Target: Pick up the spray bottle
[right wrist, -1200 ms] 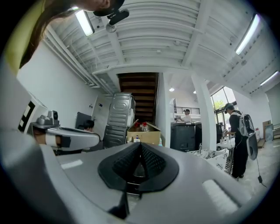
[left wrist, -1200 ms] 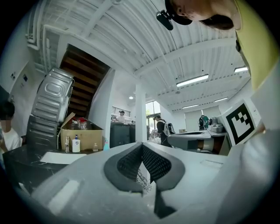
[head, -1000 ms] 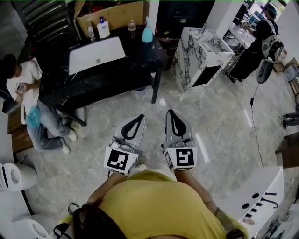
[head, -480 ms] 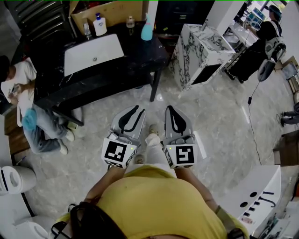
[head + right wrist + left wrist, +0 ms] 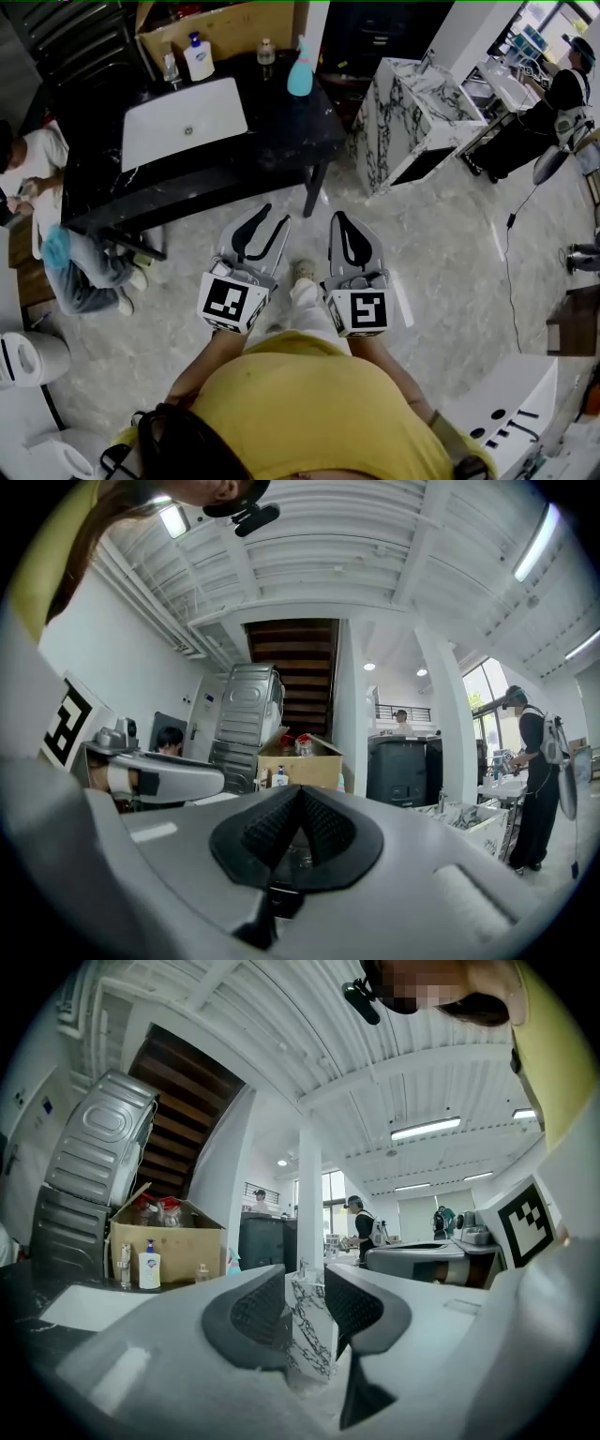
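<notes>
We near the counter (image 5: 272, 141), spray bottle (image 5: 300, 71) at twelve o'clock; left tongs (image 5: 275, 216) have just been opening, empty; right tongs (image 5: 339, 218) closed.

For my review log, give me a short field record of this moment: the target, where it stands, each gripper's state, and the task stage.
target: teal plastic spray bottle, upright
location: far side of the black table, right of the white rectangular basin
left gripper: jaws apart, just been opening, nothing between them
right gripper: shut, empty
stage: both grippers over the floor, short of the table; bottle not yet touched
</notes>
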The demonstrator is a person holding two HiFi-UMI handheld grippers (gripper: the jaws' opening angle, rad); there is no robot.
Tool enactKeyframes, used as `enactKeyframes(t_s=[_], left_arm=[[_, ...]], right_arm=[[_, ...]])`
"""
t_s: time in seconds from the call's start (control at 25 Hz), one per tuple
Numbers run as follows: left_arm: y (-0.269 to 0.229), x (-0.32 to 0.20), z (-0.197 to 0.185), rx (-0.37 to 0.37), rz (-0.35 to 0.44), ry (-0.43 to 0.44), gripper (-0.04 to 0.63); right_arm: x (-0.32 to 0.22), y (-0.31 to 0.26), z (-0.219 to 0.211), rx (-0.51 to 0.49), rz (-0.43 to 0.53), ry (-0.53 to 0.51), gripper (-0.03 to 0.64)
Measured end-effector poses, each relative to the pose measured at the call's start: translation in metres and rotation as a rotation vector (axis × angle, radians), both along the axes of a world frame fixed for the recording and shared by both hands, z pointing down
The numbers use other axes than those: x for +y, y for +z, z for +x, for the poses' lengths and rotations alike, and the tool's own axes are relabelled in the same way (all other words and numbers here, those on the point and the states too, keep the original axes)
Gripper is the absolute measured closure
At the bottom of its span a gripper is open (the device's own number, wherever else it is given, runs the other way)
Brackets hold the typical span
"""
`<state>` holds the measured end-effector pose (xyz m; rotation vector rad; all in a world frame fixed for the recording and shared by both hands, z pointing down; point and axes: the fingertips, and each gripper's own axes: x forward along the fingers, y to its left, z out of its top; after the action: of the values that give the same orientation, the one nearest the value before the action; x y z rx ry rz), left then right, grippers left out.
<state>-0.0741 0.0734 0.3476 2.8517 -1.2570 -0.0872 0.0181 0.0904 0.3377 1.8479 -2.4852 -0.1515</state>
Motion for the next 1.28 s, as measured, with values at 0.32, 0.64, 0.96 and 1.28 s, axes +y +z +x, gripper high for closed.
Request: enactKeyframes(t_s=[0.32, 0.64, 0.96, 1.28], left_arm=[[-0.006, -0.090, 0.029, 0.003, 0.004, -0.051, 0.454], [-0.006, -0.171, 0.063, 0.003, 0.009, -0.113, 0.442], [0.000, -0.215, 0.082, 0.002, -0.010, -0.158, 0.442], [0.011, -0.267, 0.078, -0.015, -0.018, -0.165, 0.431]], right_arm=[[-0.096, -0.009, 0.032, -0.005, 0.009, -0.037, 0.615], [-0.181, -0.005, 0.065, 0.011, 0.008, -0.112, 0.615], [-0.227, 0.017, 0.090, -0.011, -0.029, -0.157, 0.615], [-0.266, 0.024, 0.091, -0.004, -0.045, -0.146, 0.615]])
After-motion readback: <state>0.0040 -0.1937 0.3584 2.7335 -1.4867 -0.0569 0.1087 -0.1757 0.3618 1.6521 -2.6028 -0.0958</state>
